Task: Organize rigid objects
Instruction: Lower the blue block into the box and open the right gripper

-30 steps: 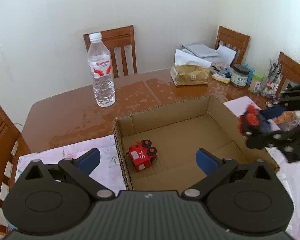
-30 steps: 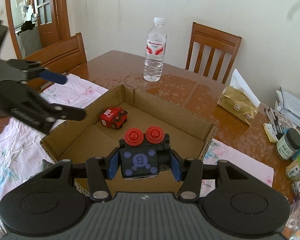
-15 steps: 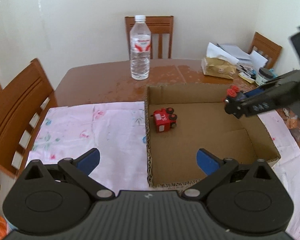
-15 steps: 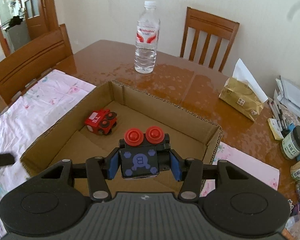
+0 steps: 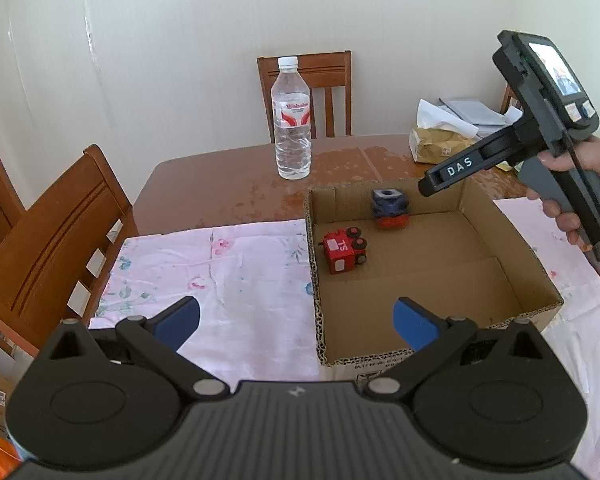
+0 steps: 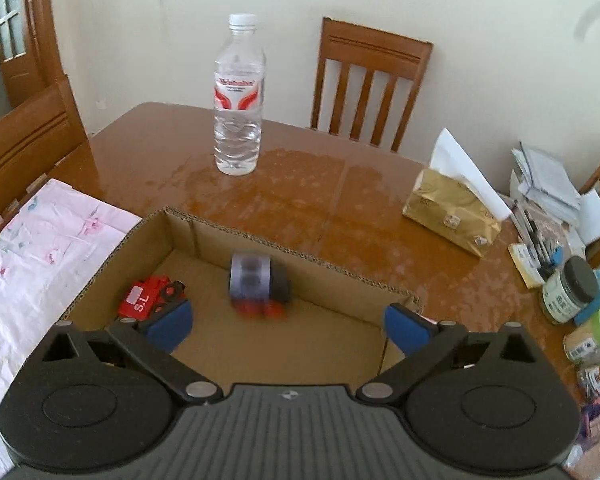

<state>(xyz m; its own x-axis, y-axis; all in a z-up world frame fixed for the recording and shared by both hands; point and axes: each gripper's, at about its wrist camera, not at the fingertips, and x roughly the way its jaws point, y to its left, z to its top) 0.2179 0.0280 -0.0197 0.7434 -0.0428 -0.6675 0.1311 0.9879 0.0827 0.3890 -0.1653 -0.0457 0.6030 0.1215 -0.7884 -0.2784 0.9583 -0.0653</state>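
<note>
Toys sit in the box [image 5: 512,276]: a red car [image 5: 342,251] lies near its left wall, and a blue car [image 5: 388,208] stands on end by the far wall, red wheels down. In our right wrist view the blue car [image 6: 256,282] is blurred, just off the box floor or touching it; we cannot tell which. The red car [image 6: 148,298] shows its "S.L" label there, partly behind our left blue pad.

Our right gripper [image 6: 286,324] is opening, its jaws spread wide over the box [image 6: 284,248], and nothing lies between the pads. The blue car is ahead of them, free of both. From the left wrist view we see the right gripper [image 5: 434,184] held above the far right corner of the box, a hand [image 5: 572,184] wrapped round its handle.

Our left gripper [image 5: 296,322] has its jaws wide apart and holds nothing; one pad hangs over the pink cloth [image 5: 216,276], the other over the box's near part.

A water bottle [image 5: 291,120] stands upright on the table [image 5: 220,188] beyond the box, well apart from it. A tissue pack [image 6: 452,212] lies to the right, near jars and papers.
</note>
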